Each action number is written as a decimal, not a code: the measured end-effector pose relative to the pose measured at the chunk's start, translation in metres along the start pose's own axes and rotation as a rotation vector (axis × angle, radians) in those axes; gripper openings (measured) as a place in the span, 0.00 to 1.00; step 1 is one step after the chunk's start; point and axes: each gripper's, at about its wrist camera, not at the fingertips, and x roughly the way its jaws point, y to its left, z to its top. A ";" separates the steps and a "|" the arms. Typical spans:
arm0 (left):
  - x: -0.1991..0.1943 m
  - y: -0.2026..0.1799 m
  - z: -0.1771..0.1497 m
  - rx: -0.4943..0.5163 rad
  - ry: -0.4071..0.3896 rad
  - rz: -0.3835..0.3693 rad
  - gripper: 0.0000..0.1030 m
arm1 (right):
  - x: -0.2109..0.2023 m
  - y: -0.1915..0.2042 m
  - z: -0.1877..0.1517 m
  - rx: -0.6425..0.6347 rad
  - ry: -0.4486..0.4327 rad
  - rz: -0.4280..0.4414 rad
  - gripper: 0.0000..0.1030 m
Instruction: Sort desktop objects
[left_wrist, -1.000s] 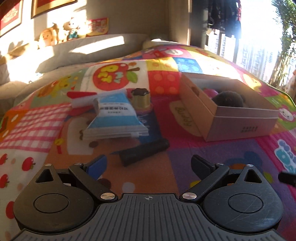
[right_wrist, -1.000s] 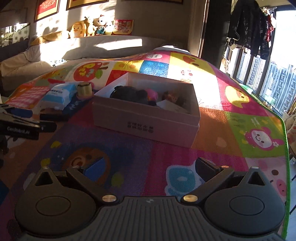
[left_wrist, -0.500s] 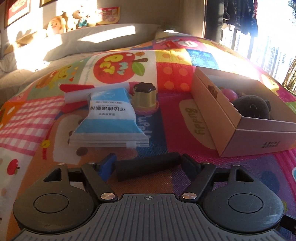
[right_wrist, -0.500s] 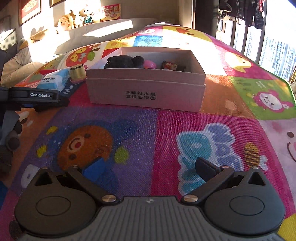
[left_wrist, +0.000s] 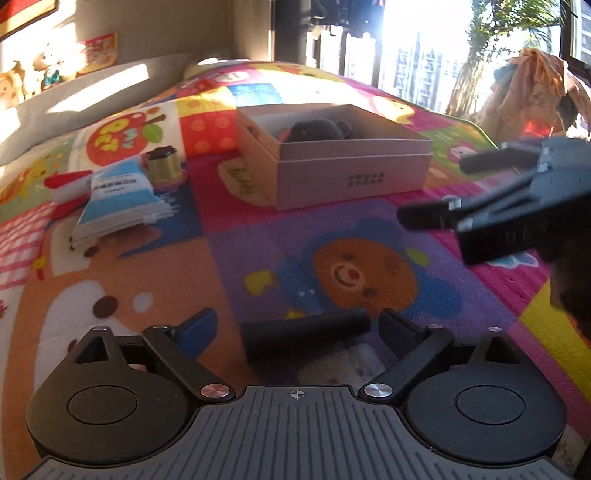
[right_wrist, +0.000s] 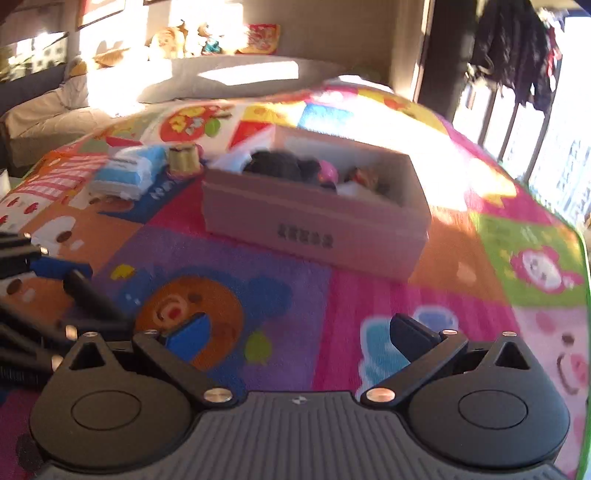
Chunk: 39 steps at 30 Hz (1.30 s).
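The black cylinder (left_wrist: 306, 332) lies crosswise between the fingers of the left gripper (left_wrist: 295, 328), well in front of the cardboard box (left_wrist: 332, 181) on its near side, over the purple bear patch of the play mat (left_wrist: 147, 266). The jaws have just been opening. A gap shows between the blue left pad and that end of the cylinder, while the other end sits just beside the right pad, so the cylinder looks bracketed, not pinched. Whether it rests on the mat or is caught on one finger I cannot tell. The crosswise lie probably explains the wide spread: the fingers span its length, a poor hold, and a regrip across its narrow side seems needed before it goes into the box.

The right gripper (right_wrist: 299, 332) hovers to the near right of the box, spread with nothing between its fingers, apparently waiting its turn.

The box already holds a dark plush toy (left_wrist: 317, 129). To the left of the box, a blue-and-white pouch (left_wrist: 118, 199) and a gold jar (left_wrist: 164, 166) remain unsorted.
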 end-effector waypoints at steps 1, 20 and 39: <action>-0.002 0.004 -0.001 -0.024 -0.002 -0.005 0.95 | -0.007 0.006 0.014 -0.041 -0.042 0.022 1.00; -0.009 0.040 -0.009 -0.278 -0.092 -0.006 0.97 | 0.234 0.127 0.218 -0.053 0.349 0.149 0.38; -0.007 0.044 -0.010 -0.316 -0.098 0.011 0.97 | 0.032 -0.002 0.121 -0.051 0.199 0.182 0.38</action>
